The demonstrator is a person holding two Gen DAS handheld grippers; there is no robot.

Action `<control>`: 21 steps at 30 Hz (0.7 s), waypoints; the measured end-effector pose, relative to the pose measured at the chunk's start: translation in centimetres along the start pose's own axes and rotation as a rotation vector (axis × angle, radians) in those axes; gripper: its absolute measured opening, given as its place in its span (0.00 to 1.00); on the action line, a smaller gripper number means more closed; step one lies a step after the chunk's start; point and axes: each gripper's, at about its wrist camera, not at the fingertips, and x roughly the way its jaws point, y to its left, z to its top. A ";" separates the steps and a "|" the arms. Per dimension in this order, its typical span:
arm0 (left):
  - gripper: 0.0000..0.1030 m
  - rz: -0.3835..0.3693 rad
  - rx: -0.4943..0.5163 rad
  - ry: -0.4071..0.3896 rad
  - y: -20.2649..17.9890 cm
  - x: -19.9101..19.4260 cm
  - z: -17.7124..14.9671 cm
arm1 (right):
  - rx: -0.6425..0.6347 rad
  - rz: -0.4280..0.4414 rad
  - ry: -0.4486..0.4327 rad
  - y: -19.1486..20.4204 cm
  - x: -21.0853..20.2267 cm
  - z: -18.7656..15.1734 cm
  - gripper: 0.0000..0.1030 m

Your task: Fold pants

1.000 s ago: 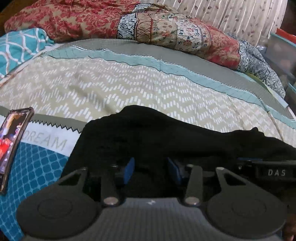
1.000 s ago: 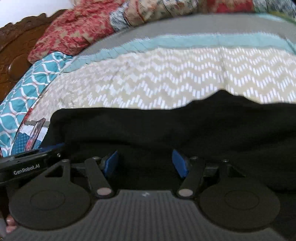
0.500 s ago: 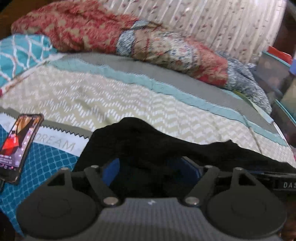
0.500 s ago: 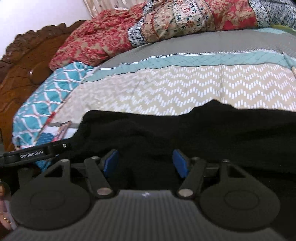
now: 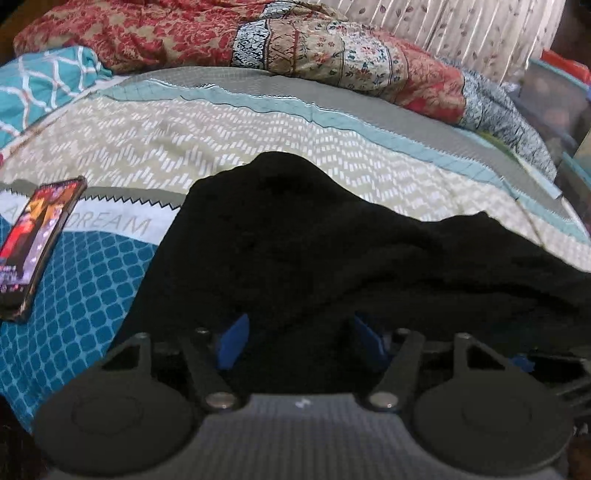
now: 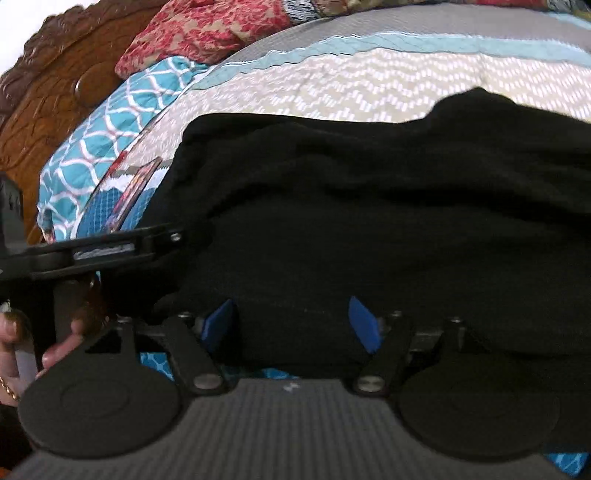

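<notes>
Two blue-padded fingers of the left gripper [image 5: 299,341] stand spread over the near edge of the black pants [image 5: 332,258], and they are closing, with dark cloth lying between them but the pads not seen pressing it. In this left wrist view the pants lie bunched across the patterned bed cover [image 5: 221,140], a phone [image 5: 35,240] rests face up on the cover just left of them, and a red floral quilt [image 5: 184,33] is heaped along the far side. From the right wrist view, the right gripper [image 6: 291,325] has its fingers spread and opening above the same pants [image 6: 369,203], again not pinching the cloth. The left gripper's body [image 6: 103,251] reaches in from the left edge, a hand [image 6: 55,347] beneath it, and a carved wooden headboard [image 6: 55,85] rises behind.
</notes>
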 end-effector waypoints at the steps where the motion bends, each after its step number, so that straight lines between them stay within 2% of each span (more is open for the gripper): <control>1: 0.68 0.003 0.008 0.003 -0.3 0.1 0.0 | -0.002 -0.002 0.001 0.1 0.1 0.0 0.71; 3: 0.74 0.006 0.018 0.006 -0.7 0.2 0.0 | 0.001 0.004 -0.002 -0.1 0.0 0.0 0.71; 8: 0.77 0.007 0.008 0.025 -0.9 -0.1 0.5 | 0.032 0.028 -0.018 -0.8 -1.1 0.2 0.71; 14: 0.78 -0.042 -0.050 0.008 -1.0 -2.5 1.5 | 0.075 -0.010 -0.139 -2.9 -5.6 0.8 0.71; 18: 0.80 -0.082 0.015 -0.029 -2.8 -3.6 1.6 | 0.123 -0.050 -0.205 -5.3 -8.9 0.9 0.71; 21: 0.81 -0.086 0.060 -0.002 -4.0 -2.8 1.2 | 0.146 -0.084 -0.213 -6.3 -9.9 0.5 0.71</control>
